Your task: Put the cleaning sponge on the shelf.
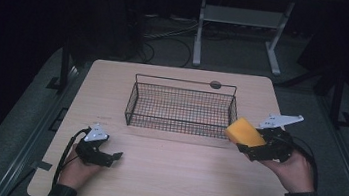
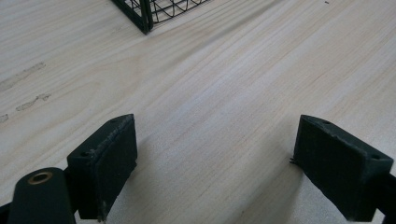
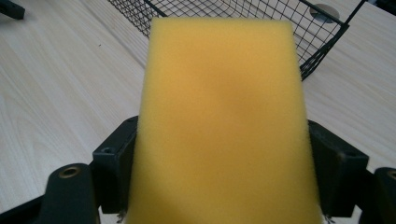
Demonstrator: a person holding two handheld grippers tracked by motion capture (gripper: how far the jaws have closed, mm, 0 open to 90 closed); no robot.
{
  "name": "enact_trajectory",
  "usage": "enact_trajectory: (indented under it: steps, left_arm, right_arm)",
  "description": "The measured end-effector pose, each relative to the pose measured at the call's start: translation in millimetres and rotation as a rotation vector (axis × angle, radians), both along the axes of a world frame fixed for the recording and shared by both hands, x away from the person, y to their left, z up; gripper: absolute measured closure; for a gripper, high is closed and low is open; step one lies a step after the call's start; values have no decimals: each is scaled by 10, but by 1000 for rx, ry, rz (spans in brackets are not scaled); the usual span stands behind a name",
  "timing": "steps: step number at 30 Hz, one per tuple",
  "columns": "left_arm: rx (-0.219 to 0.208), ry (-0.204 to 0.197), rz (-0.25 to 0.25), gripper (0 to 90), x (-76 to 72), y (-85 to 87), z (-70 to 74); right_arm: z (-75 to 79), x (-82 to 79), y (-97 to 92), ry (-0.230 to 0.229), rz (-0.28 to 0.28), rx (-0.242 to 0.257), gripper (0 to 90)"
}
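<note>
The wooden table (image 1: pixel 162 177) takes up most of the high view, pale and broad. On its far half sits the black wire basket (image 1: pixel 181 106), long side facing the person, standing flat on the wood. Now to the right: the right gripper (image 1: pixel 249 148) is up off the table, just beside the basket's near right corner, and its jaws are clamped on the yellow sponge (image 1: pixel 244 131). In the right gripper view the sponge (image 3: pixel 222 121) sits squarely between the two black jaws, both pads pressed against its sides, its far end poking out toward the basket (image 3: pixel 322 42). The sponge hangs in the air at the basket's corner, not inside the basket. Over on the left, the left gripper (image 1: pixel 110 156) rests low near the table's front edge, well apart from the basket. In the left gripper view its jaws stand wide apart over bare wood, holding nothing.
</note>
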State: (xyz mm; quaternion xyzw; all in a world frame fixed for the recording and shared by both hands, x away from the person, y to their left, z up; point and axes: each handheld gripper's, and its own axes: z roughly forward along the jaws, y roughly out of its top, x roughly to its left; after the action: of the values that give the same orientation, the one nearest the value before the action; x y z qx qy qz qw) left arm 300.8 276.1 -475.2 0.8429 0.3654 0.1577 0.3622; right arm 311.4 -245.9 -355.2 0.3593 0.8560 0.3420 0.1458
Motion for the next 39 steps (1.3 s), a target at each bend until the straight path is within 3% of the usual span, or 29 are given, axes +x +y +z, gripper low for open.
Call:
enact_trajectory:
  steps: [19,39]
  left_arm:
    - [1,-3,0,127,1,1,-1]
    - [4,-2,-3,127,2,3,0]
  right_arm:
    - [125,369,173,-15,11,-18,228]
    - [51,799,371,-9,9,-22,229]
